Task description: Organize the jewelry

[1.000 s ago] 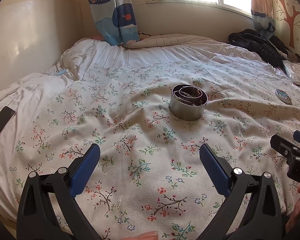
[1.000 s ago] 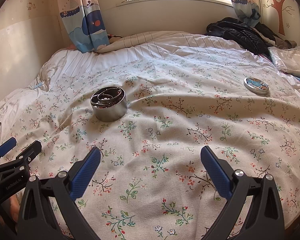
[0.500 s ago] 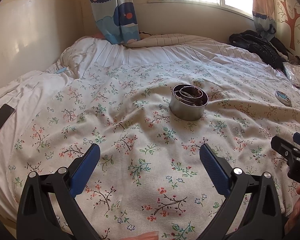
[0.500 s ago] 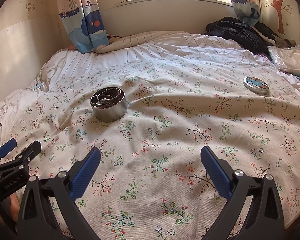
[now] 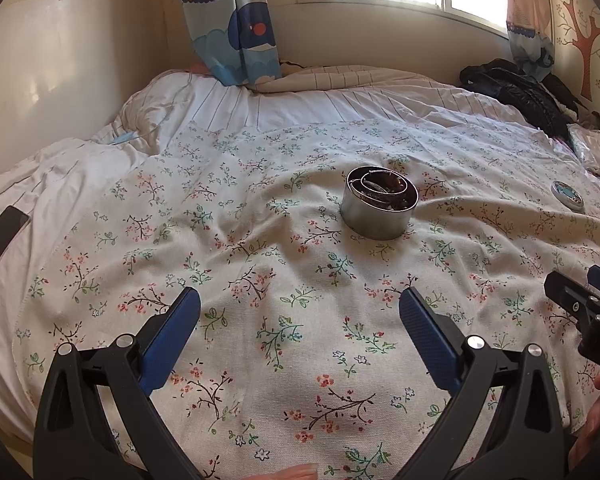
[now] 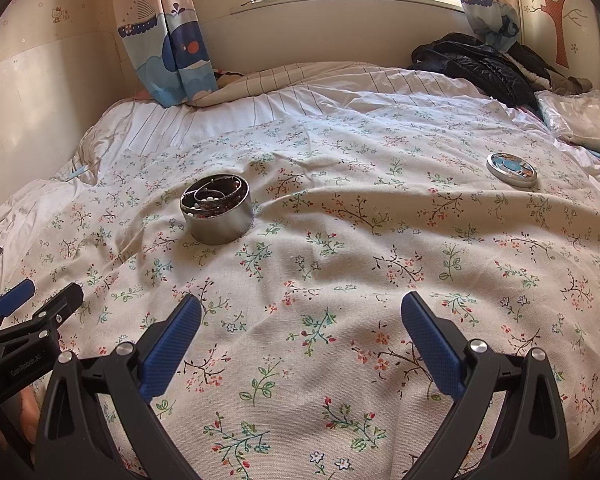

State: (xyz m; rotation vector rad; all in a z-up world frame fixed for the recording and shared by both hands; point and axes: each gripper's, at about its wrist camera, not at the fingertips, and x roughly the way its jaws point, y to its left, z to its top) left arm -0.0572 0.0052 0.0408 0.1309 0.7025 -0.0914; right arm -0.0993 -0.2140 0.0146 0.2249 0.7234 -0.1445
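Left gripper (image 5: 300, 312) jaws spread wide, empty, right gripper (image 6: 301, 316) same, round open silver metal tin (image 6: 217, 215) (beads and bangles inside) on floral bedsheet (image 6: 340, 264), flat round lid (image 6: 511, 169) well apart to its right.

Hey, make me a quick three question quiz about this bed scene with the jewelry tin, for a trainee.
1. True or false: the tin on the bedspread has its lid on.
2. Which gripper has the lid on its own side? A left gripper B right gripper
3. Fill in: both grippers' jaws are ____ and hold nothing.

Key: 1 false, the tin is open with jewelry inside and the lid lies apart, off to the right. 2 B. 3 open.
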